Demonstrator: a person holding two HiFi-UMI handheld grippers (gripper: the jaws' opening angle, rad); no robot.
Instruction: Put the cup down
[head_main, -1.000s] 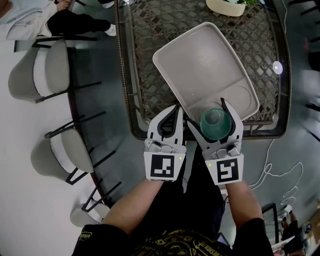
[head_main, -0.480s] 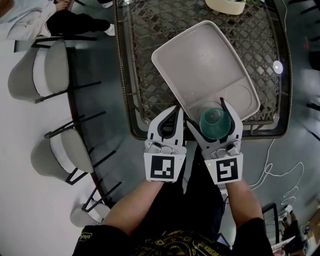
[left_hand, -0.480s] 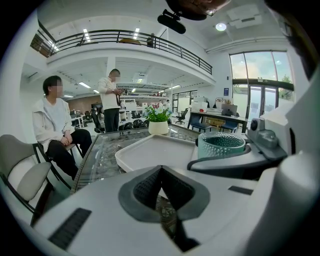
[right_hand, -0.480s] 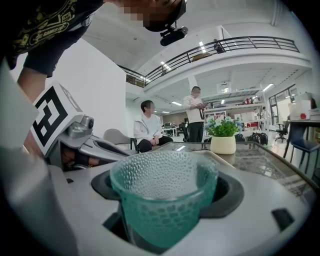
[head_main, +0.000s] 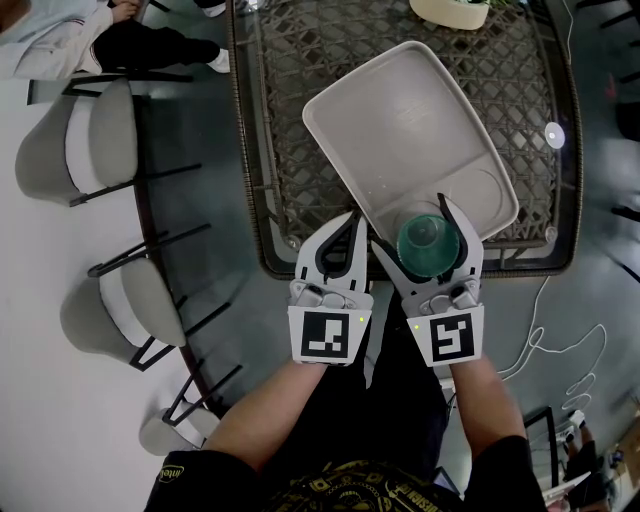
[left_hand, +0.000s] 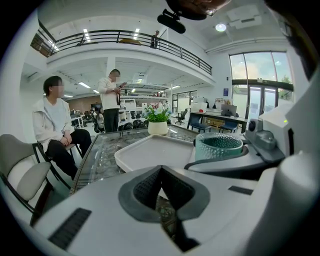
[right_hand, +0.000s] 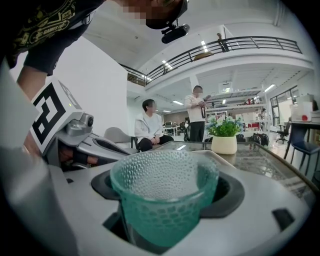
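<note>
the right gripper (head_main: 410, 222) is clamped on a teal dimpled glass cup (head_main: 428, 246) at the near edge of a beige plastic tray (head_main: 400, 120); the left gripper (head_main: 345, 222) is pressed together.

My right gripper (right_hand: 167, 190) has its two jaws pressed on both sides of a green cup (right_hand: 161, 212). The cup has a bumpy, see-through wall, it stands upright with the mouth up, and I see nothing inside it. Close at the left is my left gripper (right_hand: 102, 147) with its marker cube (right_hand: 49, 116). Behind the cup lies a glass table (right_hand: 265, 162), and a potted plant (right_hand: 223, 140) stands on it. Farther back, a seated person (right_hand: 150, 129) is just beside a standing person (right_hand: 196, 117).
</note>
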